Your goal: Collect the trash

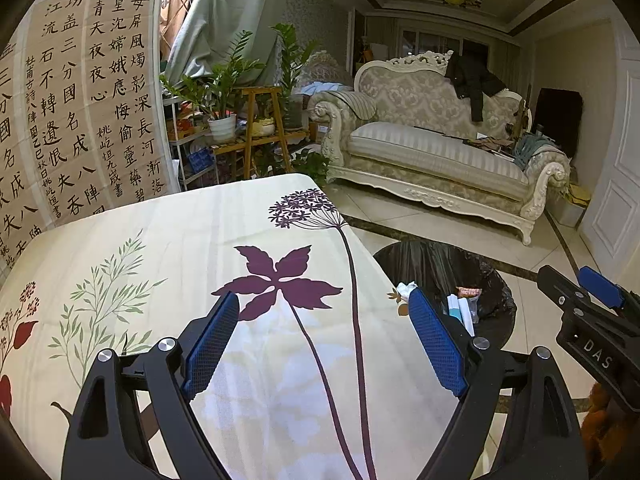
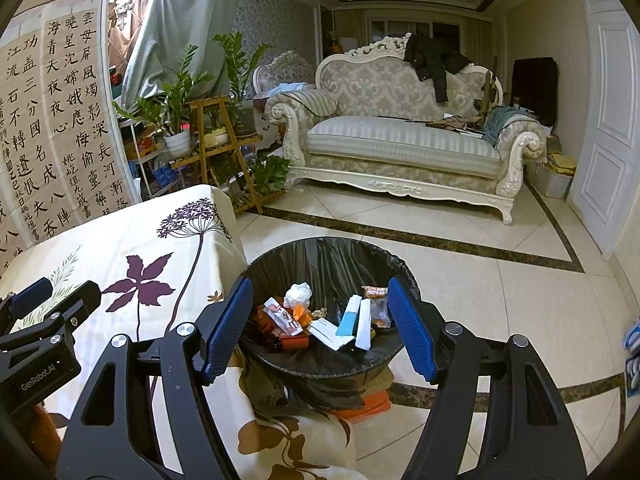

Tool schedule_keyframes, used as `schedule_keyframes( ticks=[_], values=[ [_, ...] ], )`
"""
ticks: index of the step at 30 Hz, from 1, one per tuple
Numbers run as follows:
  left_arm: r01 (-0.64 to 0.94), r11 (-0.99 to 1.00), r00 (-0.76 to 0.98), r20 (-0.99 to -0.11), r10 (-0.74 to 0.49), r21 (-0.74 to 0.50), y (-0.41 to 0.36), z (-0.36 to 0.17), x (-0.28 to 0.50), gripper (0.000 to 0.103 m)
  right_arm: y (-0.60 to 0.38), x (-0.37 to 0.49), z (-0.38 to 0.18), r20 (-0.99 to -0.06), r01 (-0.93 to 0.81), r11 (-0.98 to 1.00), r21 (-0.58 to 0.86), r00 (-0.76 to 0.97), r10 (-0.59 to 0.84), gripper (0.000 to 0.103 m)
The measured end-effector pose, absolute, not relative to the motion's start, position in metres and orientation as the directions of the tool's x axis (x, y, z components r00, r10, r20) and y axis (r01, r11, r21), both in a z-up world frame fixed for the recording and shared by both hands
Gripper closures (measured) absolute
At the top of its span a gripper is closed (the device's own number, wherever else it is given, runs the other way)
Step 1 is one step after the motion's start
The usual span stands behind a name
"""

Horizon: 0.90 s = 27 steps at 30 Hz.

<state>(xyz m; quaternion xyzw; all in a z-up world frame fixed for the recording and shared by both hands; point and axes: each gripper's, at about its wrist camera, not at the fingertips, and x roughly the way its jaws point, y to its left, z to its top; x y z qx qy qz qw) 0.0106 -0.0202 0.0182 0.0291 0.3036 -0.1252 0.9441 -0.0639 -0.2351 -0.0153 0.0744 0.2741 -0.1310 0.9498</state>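
Note:
A trash bin lined with a black bag (image 2: 332,256) stands on the floor beside the table; it also shows in the left wrist view (image 1: 432,264). Inside lie wrappers, a crumpled white tissue (image 2: 298,294), white and blue cartons (image 2: 352,320) and an orange-brown bottle (image 2: 292,342). My right gripper (image 2: 322,320) is open and empty, held above the bin. My left gripper (image 1: 324,332) is open and empty above the floral tablecloth (image 1: 180,248). The right gripper shows at the right edge of the left wrist view (image 1: 592,300).
The table with the floral cloth (image 2: 120,248) is left of the bin. A cream sofa (image 2: 400,140) stands across the tiled floor. Plants on wooden stands (image 2: 212,128) sit behind the table. A calligraphy screen (image 2: 52,120) is at left, a white door (image 2: 608,120) at right.

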Motion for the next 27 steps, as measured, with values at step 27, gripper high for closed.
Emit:
schedule_keyframes(
  ticks=[27],
  values=[
    [0.247,0.969,0.789,-0.577,-0.212,-0.017,-0.0211,0.0181,0.0084,0.019,-0.2325,-0.0643,-0.0148,-0.542,0.289,0.955,0.070,0.815,-0.207,0.035]
  ],
)
